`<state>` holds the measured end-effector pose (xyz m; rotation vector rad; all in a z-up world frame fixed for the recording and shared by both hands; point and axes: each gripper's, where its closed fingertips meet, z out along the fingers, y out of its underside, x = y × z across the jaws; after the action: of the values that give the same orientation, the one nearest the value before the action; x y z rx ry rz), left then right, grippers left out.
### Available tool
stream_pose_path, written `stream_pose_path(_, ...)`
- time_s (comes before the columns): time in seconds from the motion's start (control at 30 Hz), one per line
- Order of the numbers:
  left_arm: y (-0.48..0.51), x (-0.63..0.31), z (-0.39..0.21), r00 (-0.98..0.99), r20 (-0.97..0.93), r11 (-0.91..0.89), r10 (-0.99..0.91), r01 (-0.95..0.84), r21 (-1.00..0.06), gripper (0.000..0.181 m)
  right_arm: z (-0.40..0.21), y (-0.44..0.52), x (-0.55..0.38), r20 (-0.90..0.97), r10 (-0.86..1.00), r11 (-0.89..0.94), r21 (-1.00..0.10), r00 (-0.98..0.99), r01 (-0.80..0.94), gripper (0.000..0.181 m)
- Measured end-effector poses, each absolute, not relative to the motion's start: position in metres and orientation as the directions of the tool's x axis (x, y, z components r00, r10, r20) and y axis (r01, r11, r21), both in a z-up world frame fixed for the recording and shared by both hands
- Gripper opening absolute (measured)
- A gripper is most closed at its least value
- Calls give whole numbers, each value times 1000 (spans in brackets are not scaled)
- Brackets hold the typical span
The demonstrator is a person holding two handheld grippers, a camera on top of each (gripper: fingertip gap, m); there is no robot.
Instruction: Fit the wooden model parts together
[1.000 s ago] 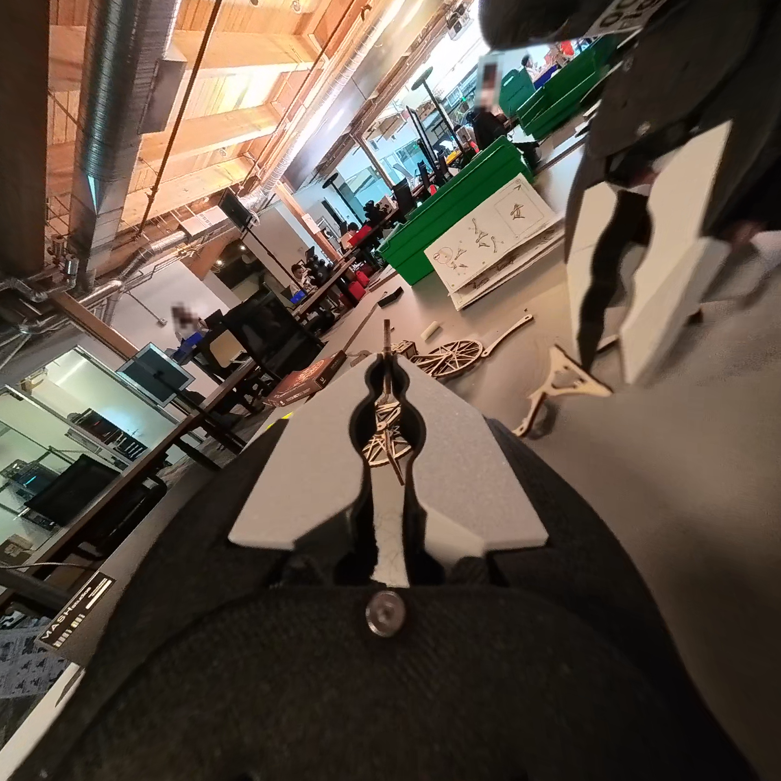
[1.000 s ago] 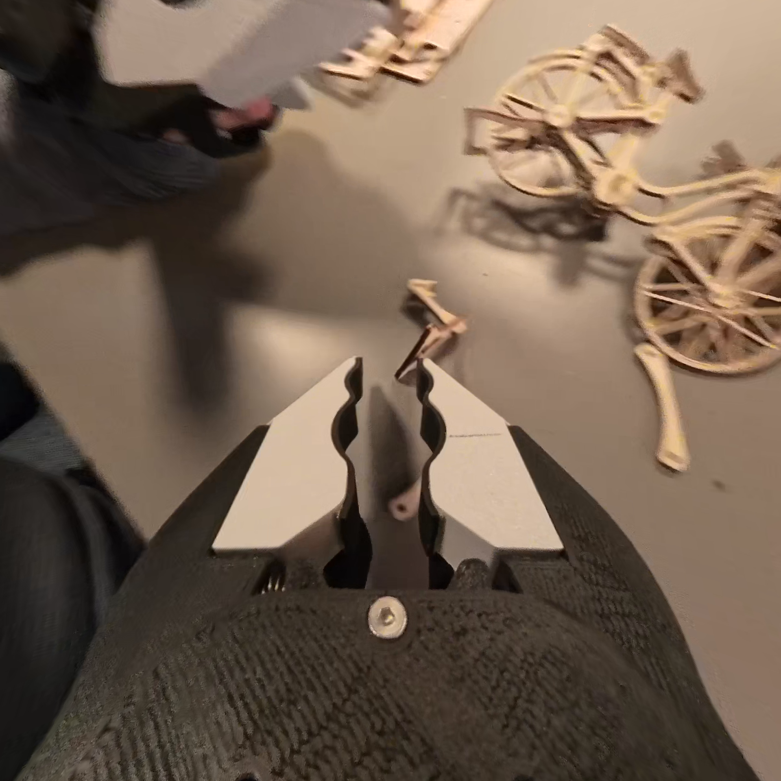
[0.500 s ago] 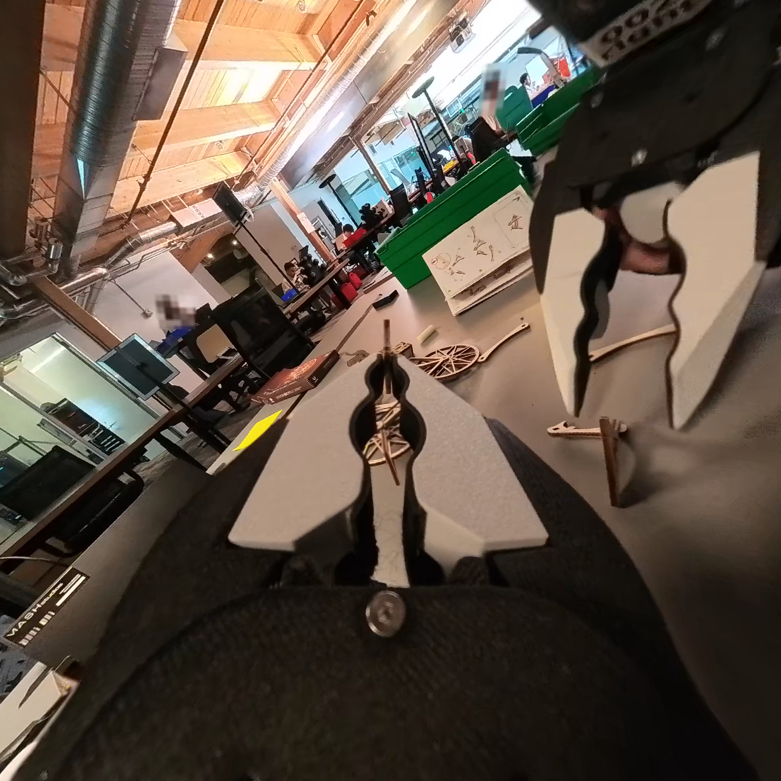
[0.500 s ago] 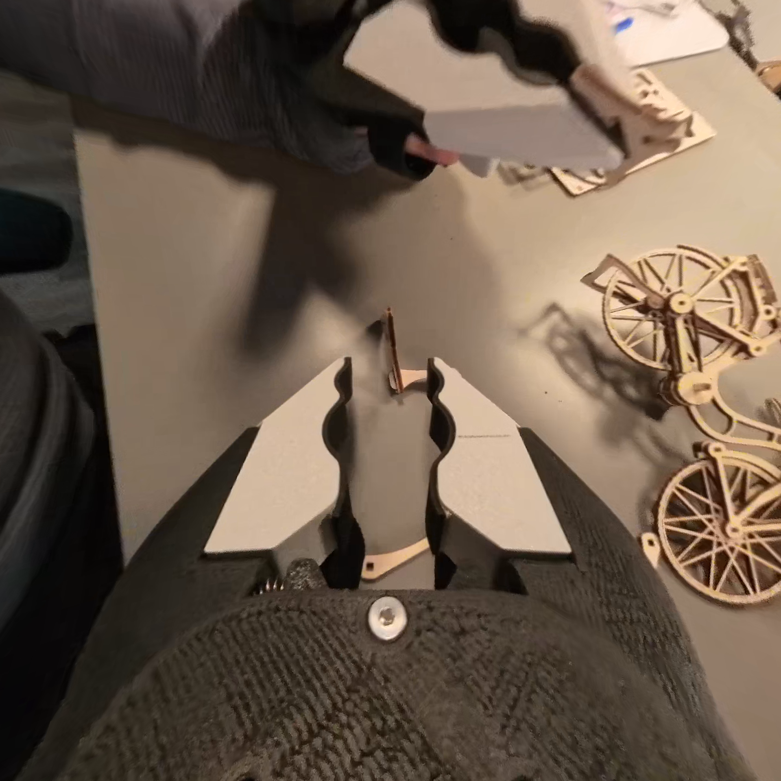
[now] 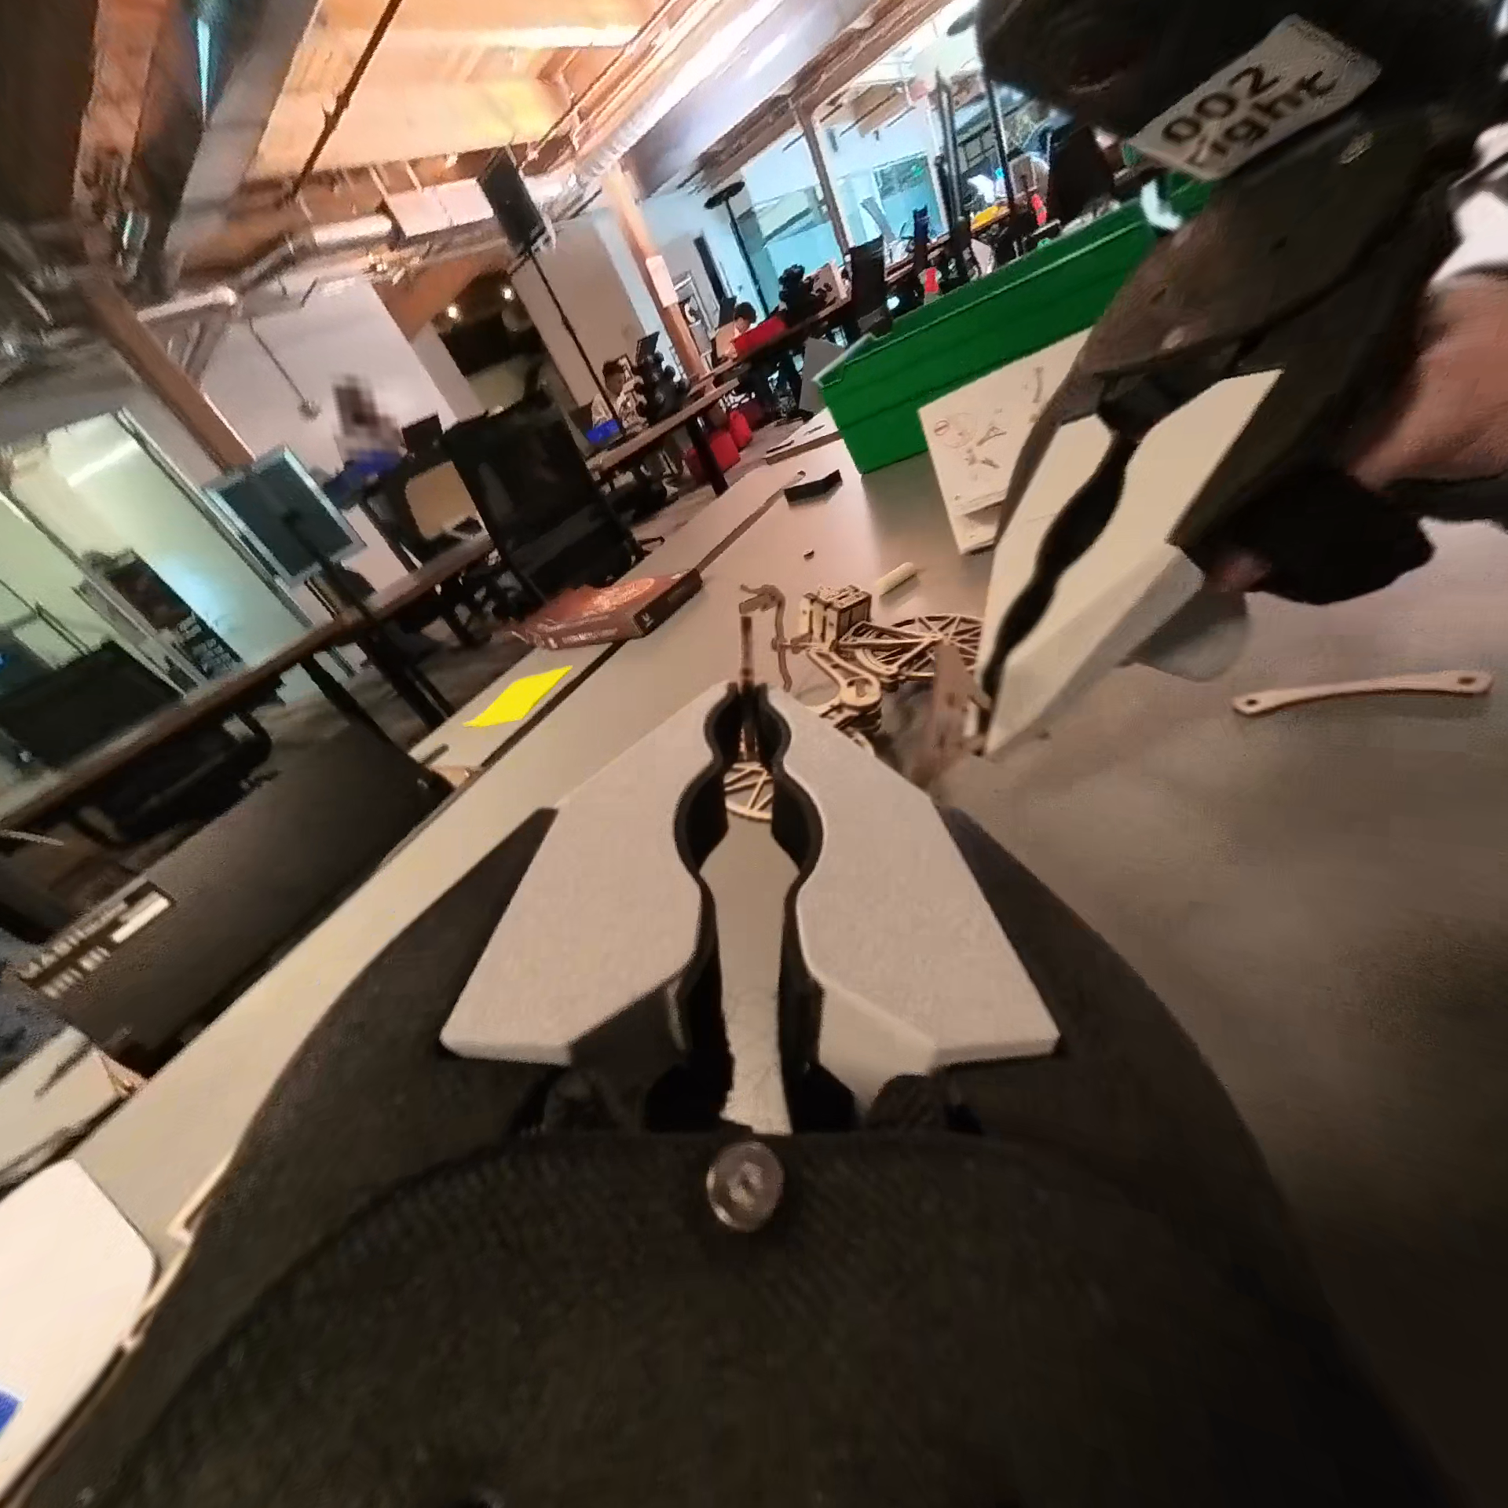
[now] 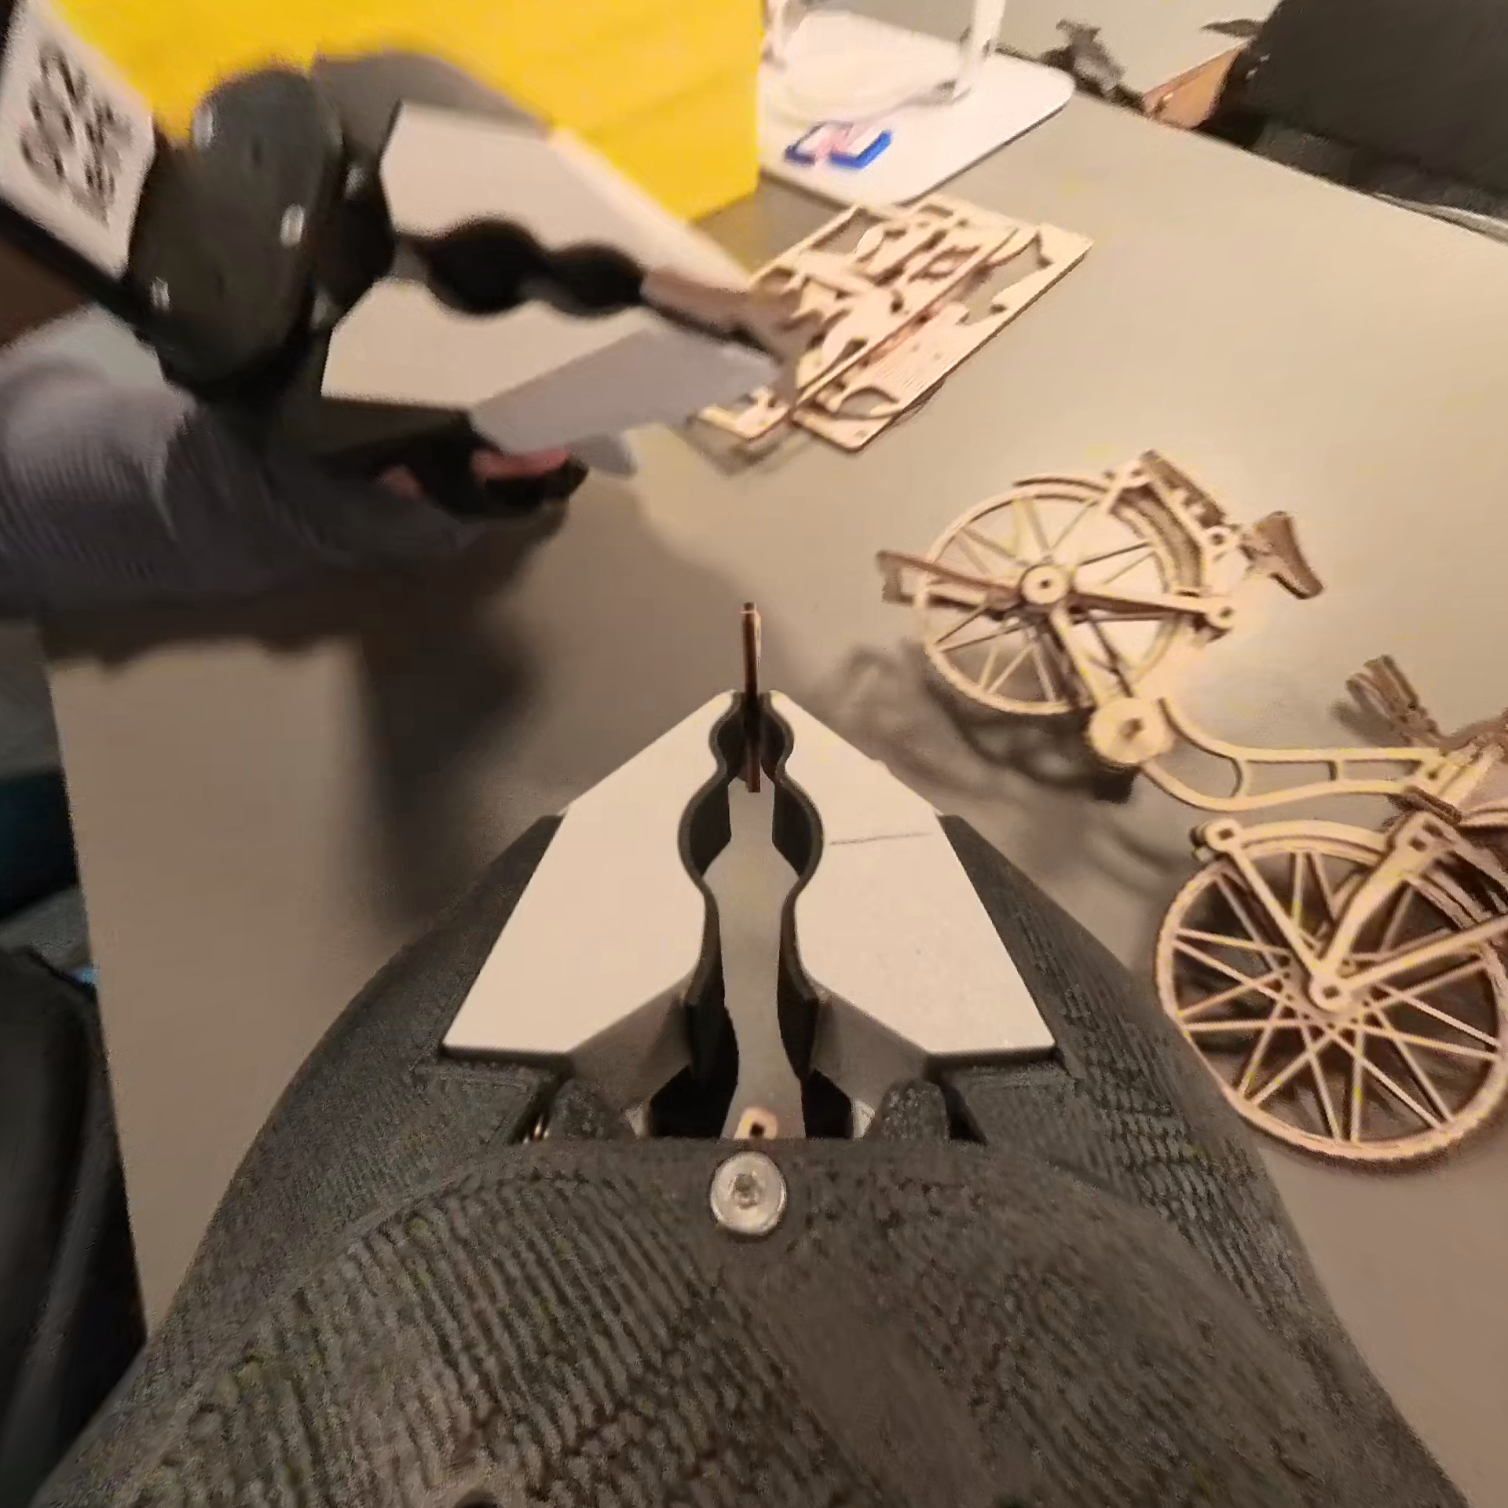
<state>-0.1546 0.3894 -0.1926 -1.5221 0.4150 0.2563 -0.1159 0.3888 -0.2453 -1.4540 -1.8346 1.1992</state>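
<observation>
While the left tongs (image 5: 747,710) were clamped on a spoked wooden part (image 5: 749,796), the right tongs (image 6: 749,706) pinched a thin wooden strut (image 6: 749,653) edge-on, its end projecting beyond their tips. Joining them called for squaring tab to slot before pressing; the bicycle model (image 6: 1183,734) lay on the tabletop (image 6: 571,734) to the right tongs' right.

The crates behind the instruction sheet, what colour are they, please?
Green crates, clearest in the left wrist view.

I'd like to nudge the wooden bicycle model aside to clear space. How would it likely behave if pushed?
The wooden bicycle model lies flat on the table, so it would probably slide, not roll or tip. Its thin spokes and open frame suggest it is light, and probably fragile where parts join.
</observation>
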Motion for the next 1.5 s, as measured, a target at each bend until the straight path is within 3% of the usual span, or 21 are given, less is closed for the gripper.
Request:
stream_pose_path(0.17, 389, -158, -193, 942, -309, 28, -132, -308, -951, 2, -227, 406, -133, -276, 917, -127, -887, -288, 444, 0)
stream_pose_path(0.3, 389, -149, -194, 927, -330, 50, -180, -327, -944, 2, -217, 413, -136, -237, 927, -128, -929, -291, 348, 1)
stream_pose_path(0.4, 391, -142, -197, 896, -405, 53, -182, -403, -914, 2, -208, 419, -135, -50, 966, 15, -969, -254, 245, 1)
stream_pose_path(0.5, 389, -135, -193, 809, -576, 106, -116, -567, -817, 2, -201, 427, -133, 228, 961, 254, -952, -158, 170, 0)
stream_pose_path(0.63, 386, -131, -182, 593, -802, 131, 69, -802, -582, 2, -200, 421, -133, 495, 865, 502, -850, -87, 158, 0)
stream_pose_path(0.73, 388, -132, -184, 512, -853, 81, 101, -859, -506, 1, -196, 420, -132, 671, 742, 663, -731, -11, 162, 1)
stream_pose_path(1.03, 388, -136, -184, 554, -827, 89, 96, -833, -547, 1, -187, 409, -129, 887, 455, 869, -461, 78, 181, 0)
stream_pose_path(1.5, 388, -137, -185, 561, -823, 87, 94, -828, -554, 1, -190, 411, -129, 866, 496, 848, -498, 59, 180, 0)
